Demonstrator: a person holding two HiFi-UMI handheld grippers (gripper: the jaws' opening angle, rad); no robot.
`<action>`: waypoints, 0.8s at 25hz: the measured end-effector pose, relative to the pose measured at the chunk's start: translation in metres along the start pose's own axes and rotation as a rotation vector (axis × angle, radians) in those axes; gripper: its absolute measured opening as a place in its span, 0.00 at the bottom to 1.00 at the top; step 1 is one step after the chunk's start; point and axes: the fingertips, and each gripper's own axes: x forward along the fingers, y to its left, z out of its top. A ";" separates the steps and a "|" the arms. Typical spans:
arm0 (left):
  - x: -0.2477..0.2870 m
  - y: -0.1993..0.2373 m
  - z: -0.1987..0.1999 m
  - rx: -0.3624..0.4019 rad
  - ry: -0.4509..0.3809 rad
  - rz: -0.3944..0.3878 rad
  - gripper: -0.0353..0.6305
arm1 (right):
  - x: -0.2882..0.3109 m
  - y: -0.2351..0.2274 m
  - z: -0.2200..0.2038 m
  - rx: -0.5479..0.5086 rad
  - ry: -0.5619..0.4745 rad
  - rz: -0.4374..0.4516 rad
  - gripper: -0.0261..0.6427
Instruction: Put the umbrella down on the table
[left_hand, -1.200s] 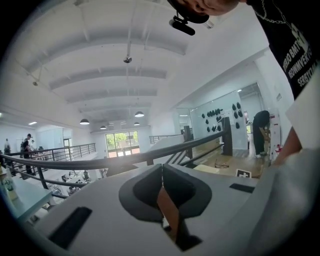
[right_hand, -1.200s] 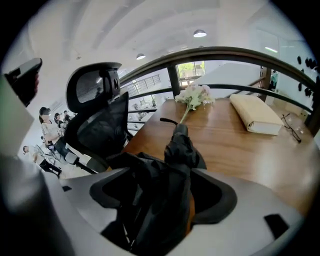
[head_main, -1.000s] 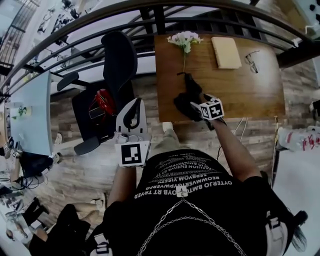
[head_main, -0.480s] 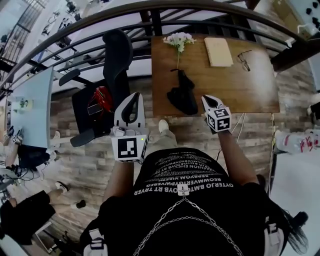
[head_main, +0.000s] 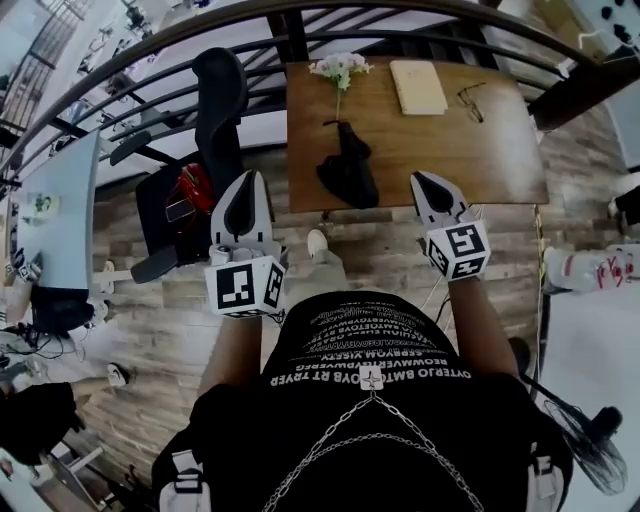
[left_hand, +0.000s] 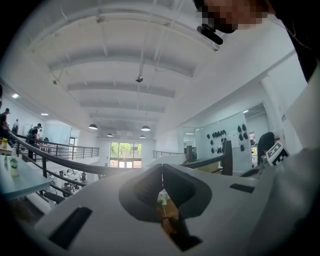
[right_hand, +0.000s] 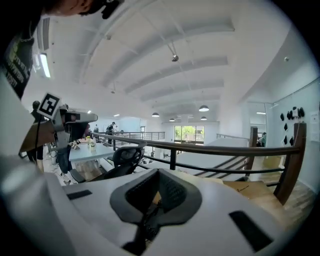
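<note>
A black folded umbrella (head_main: 348, 170) lies on the wooden table (head_main: 500, 160), near its front edge, with its handle toward the white flowers (head_main: 338, 68). My right gripper (head_main: 420, 178) hangs shut and empty over the floor, in front of the table and to the right of the umbrella. My left gripper (head_main: 243, 177) is also shut with nothing in it, left of the table's corner. In the left gripper view the jaw tips (left_hand: 161, 167) meet, and the umbrella (left_hand: 179, 231) shows below them. The right gripper's tips (right_hand: 159, 172) are shut too.
A tan notebook (head_main: 418, 86) and a pair of glasses (head_main: 468, 100) lie at the table's far side. A black office chair (head_main: 215, 100) with a red thing (head_main: 190, 185) on its seat stands left of the table. A dark railing (head_main: 150, 55) runs behind.
My right gripper has come off the umbrella, shut, and drawn up and back from the table. The umbrella stays lying on the table. My left gripper has risen a little.
</note>
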 end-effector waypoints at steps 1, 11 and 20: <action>-0.003 -0.005 0.001 0.000 -0.001 -0.006 0.10 | -0.011 0.000 0.009 -0.002 -0.019 -0.004 0.06; -0.036 -0.044 0.012 0.038 0.005 -0.061 0.10 | -0.085 0.006 0.047 0.002 -0.128 -0.042 0.06; -0.036 -0.056 0.020 0.074 0.013 -0.103 0.10 | -0.091 0.009 0.051 0.010 -0.130 -0.047 0.06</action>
